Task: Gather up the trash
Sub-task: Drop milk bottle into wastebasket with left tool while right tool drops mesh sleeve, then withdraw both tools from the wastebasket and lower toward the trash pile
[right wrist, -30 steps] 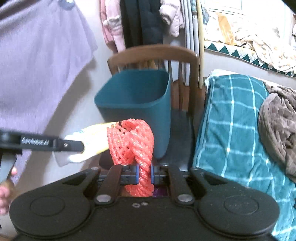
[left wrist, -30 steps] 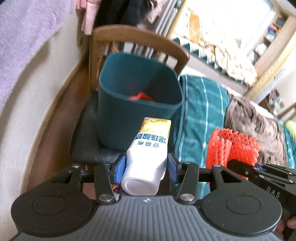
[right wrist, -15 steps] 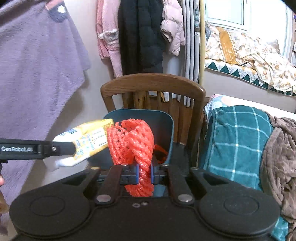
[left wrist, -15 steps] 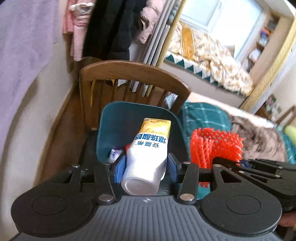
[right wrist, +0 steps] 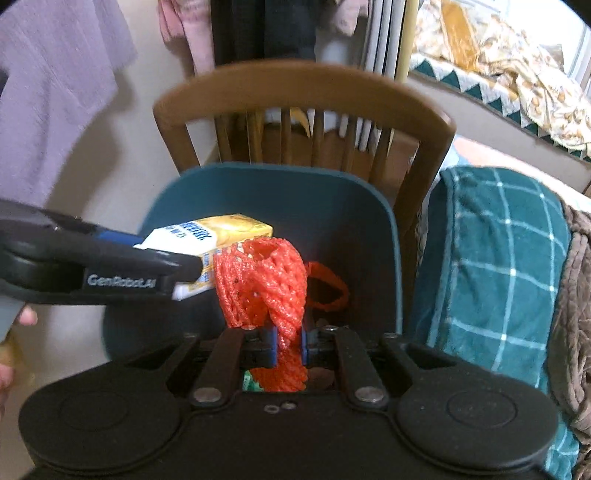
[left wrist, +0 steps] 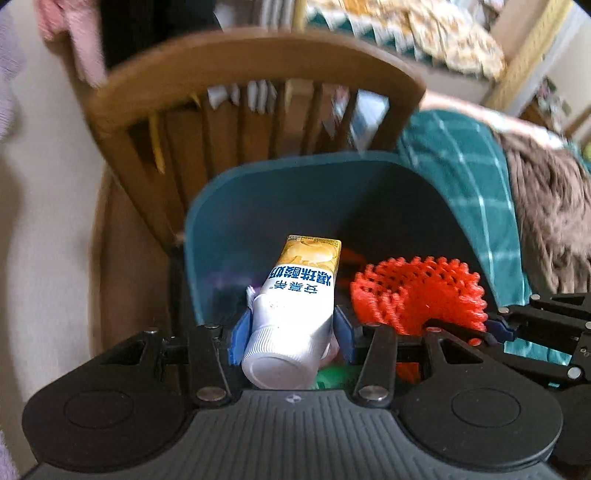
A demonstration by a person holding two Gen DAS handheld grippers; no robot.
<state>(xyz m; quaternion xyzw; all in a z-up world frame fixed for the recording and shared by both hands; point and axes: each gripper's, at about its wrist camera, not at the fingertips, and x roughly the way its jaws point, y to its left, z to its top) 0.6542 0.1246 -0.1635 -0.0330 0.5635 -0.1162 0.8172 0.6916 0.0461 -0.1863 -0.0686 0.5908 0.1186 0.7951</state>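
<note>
My left gripper (left wrist: 290, 332) is shut on a white and yellow milk carton (left wrist: 295, 295) with blue print, held over the open teal trash bin (left wrist: 236, 206). The carton also shows in the right wrist view (right wrist: 218, 236). My right gripper (right wrist: 288, 341) is shut on a red foam net (right wrist: 262, 280), also held over the bin (right wrist: 266, 184); the net shows in the left wrist view (left wrist: 417, 291) too. More red netting (right wrist: 328, 288) lies inside the bin.
The bin stands on a wooden chair (right wrist: 303, 85) against the wall. A bed with a teal checked blanket (right wrist: 491, 251) and a brown blanket (left wrist: 550, 206) is to the right. Clothes (right wrist: 258, 29) hang behind the chair.
Both grippers have moved forward and up with their loads, from in front of the bin to over its opening. Both stay shut.
</note>
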